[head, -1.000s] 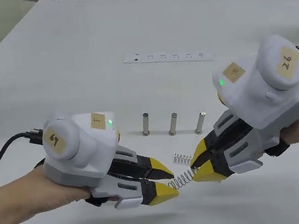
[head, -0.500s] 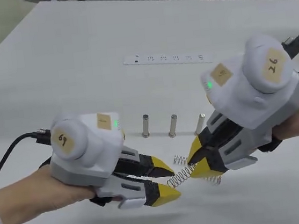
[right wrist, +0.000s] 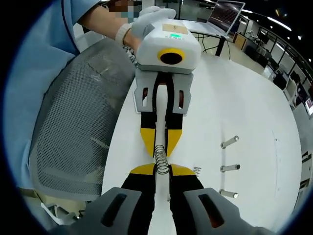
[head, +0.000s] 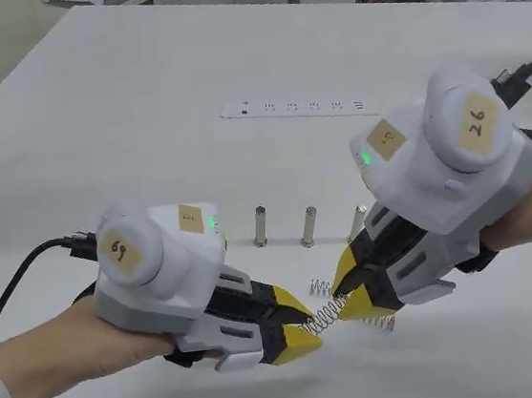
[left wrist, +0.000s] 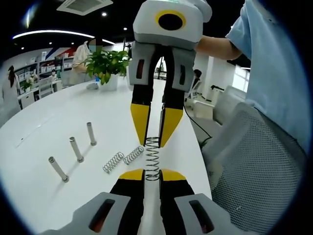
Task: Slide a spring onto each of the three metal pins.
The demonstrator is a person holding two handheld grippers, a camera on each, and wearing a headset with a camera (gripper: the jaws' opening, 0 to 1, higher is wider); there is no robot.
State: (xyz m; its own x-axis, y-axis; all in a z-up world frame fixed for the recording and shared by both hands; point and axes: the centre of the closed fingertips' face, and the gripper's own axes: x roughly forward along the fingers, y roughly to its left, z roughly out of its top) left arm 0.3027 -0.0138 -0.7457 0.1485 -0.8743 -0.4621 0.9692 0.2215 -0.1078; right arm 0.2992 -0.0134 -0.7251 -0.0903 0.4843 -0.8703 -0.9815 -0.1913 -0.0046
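I had left gripper [head: 299, 334] and right gripper [head: 342, 296] each pinched nearly closed on one end of the same spring [head: 324, 312], held just above the bench [head: 142, 127], near three upright pins [head: 308, 226]; two loose springs [left wrist: 113, 162] lay on the bench beside the pins

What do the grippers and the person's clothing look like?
Both grippers have white-grey rounded bodies, black jaws with yellow tips and a green light. The left gripper carries a tan sticker marked 69 and a black cable; the right gripper is marked 26. The person wears a light blue top.
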